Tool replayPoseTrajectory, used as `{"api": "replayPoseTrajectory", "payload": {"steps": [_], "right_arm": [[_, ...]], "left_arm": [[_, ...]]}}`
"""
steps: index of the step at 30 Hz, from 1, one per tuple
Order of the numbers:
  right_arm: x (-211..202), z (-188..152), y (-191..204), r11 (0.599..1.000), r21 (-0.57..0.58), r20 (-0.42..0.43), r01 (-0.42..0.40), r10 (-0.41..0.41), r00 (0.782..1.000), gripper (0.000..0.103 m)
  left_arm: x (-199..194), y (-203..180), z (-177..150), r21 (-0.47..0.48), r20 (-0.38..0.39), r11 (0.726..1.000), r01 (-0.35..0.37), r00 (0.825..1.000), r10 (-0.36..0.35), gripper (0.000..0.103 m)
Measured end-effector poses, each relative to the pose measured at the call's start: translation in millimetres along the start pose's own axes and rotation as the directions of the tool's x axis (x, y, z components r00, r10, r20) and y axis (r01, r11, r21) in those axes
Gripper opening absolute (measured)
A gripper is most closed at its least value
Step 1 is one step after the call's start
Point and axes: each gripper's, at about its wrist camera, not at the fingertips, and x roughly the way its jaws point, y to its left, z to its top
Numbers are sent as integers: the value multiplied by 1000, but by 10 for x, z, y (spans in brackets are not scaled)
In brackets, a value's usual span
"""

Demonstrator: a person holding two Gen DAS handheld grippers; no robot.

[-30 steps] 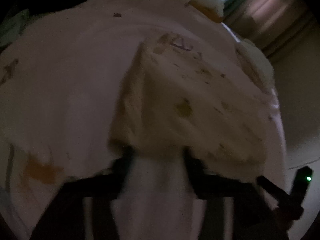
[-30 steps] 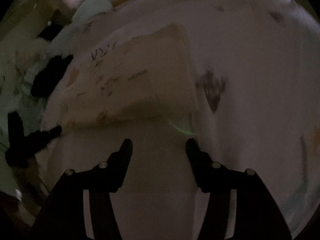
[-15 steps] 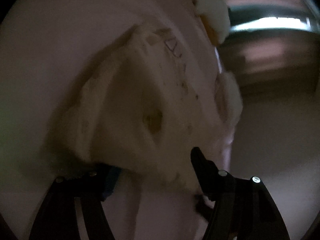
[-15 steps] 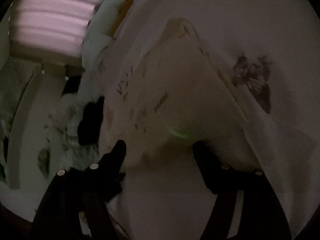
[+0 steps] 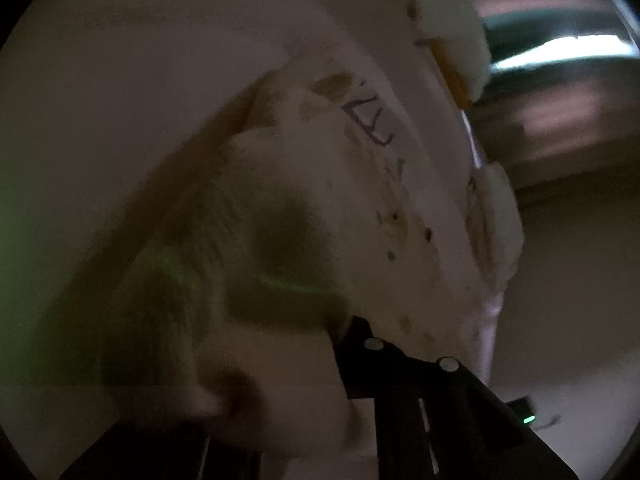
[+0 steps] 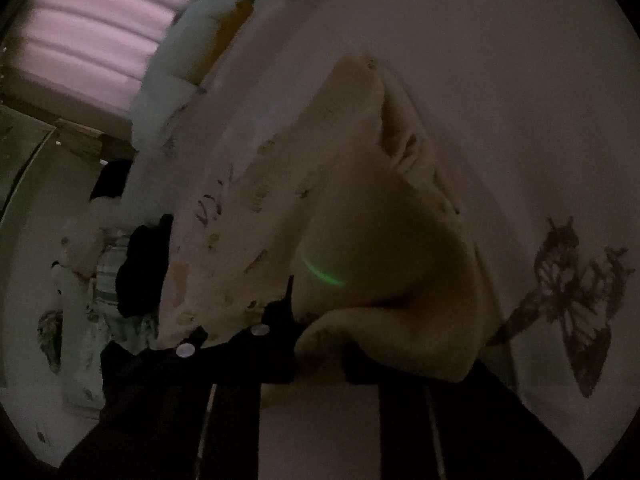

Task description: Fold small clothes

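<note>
A small cream garment [image 5: 304, 208] with a brown print lies on a pale bedsheet [image 5: 120, 80]. In the left wrist view its near edge bunches over my left gripper [image 5: 288, 364], whose left finger is hidden under the cloth. In the right wrist view the same garment [image 6: 320, 208] is lifted in a fold, and my right gripper [image 6: 320, 356] has both fingertips buried in its near edge. Both grippers look closed on the cloth.
The sheet carries a dark butterfly print [image 6: 572, 292] at the right. A heap of pale clothes [image 6: 188, 68] lies at the far edge of the bed. Dark clothing [image 6: 140, 268] and striped fabric lie to the left. A curtained window [image 6: 88, 40] is beyond.
Both grippers have moved forward onto the garment's near edge and closed on it. The cloth has risen and bunched up over the fingers.
</note>
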Motion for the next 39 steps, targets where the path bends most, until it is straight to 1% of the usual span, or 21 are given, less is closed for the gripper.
{"api": "replayPoseTrajectory", "payload": {"steps": [2, 5, 6, 7, 9, 10, 11, 14, 16, 17, 19, 20, 22, 23, 25, 26, 27, 28, 29, 34, 39], "right_arm": [[-117, -21, -17, 1000, -9, 4, -28, 28, 1000, 14], [-386, -200, 17, 997, -23, 10, -78, 79, 997, 14], [-453, -272, 31, 996, -42, 9, -83, 83, 996, 14], [-576, -396, 65, 994, -80, 2, -77, 77, 997, 14], [-673, -603, 79, 991, -118, -20, -55, 53, 998, 14], [-745, -725, 52, 990, -127, -36, -54, 50, 998, 14], [-786, -802, 10, 990, -130, -49, -47, 41, 998, 15], [-879, -1066, -190, 993, -114, -91, 24, -35, 995, 15], [-929, -1135, -260, 992, -114, -66, 47, -55, 996, 16], [-1009, -1161, -280, 991, -113, -37, 65, -69, 997, 15], [-1106, -1189, -277, 990, -109, -7, 93, -94, 996, 15], [-1133, -1199, -255, 982, -119, 12, 145, -145, 989, 9], [-1194, -1193, -244, 958, -134, 52, 254, -250, 967, 8], [-1239, -1217, -276, 953, -130, 57, 273, -268, 962, 8], [-1276, -1233, -313, 946, -124, 60, 299, -293, 954, 6], [-1289, -1244, -338, 933, -126, 69, 336, -330, 941, 0], [-1308, -1244, -354, 922, -121, 77, 367, -360, 930, 0], [-1339, -1247, -388, 922, -110, 83, 371, -364, 928, 0], [-1361, -1251, -430, 928, -97, 81, 360, -353, 932, 0], [-1319, -1227, -471, 936, -89, 65, 341, -336, 940, 0], [-1384, -1336, -501, 923, -129, 82, 364, -356, 931, 0]], "left_arm": [[-210, -17, -102, 54, 20, 998, -16, 1000, 15, 10], [-460, 76, -252, 49, 14, 999, 17, 1000, -17, 10], [-582, 117, -350, 67, 3, 998, 20, 1000, -20, 10], [-645, 168, -394, 77, 0, 997, 20, 1000, -20, 10], [-797, 262, -584, 101, -10, 995, 13, 1000, -12, 10], [-865, 323, -705, 127, -29, 992, -11, 999, 15, 10], [-890, 358, -775, 143, -40, 989, -31, 999, 37, 13], [-961, 529, -901, 147, -31, 985, -91, 995, 97, 16], [-1088, 658, -915, 113, 4, 986, -121, 993, 122, 16], [-1135, 643, -878, 101, 29, 986, -134, 991, 132, 16], [-1286, 740, -883, 90, 64, 981, -171, 984, 165, 16], [-1328, 801, -890, 86, 62, 981, -171, 984, 166, 16], [-1360, 886, -925, 57, 48, 984, -166, 985, 163, 16], [-1380, 898, -964, 53, 51, 985, -165, 985, 163, 16], [-1398, 885, -1041, 93, 65, 977, -192, 980, 187, 16], [-1381, 855, -1068, 112, 73, 970, -216, 975, 209, 16], [-1379, 826, -1089, 129, 84, 962, -241, 969, 231, 16], [-1367, 788, -1107, 147, 94, 953, -266, 963, 254, 16], [-1367, 793, -1127, 160, 100, 945, -283, 958, 270, 16], [-1378, 785, -1195, 224, 126, 913, -342, 939, 320, 16], [-1388, 782, -1242, 231, 154, 905, -356, 932, 327, 16]]}}
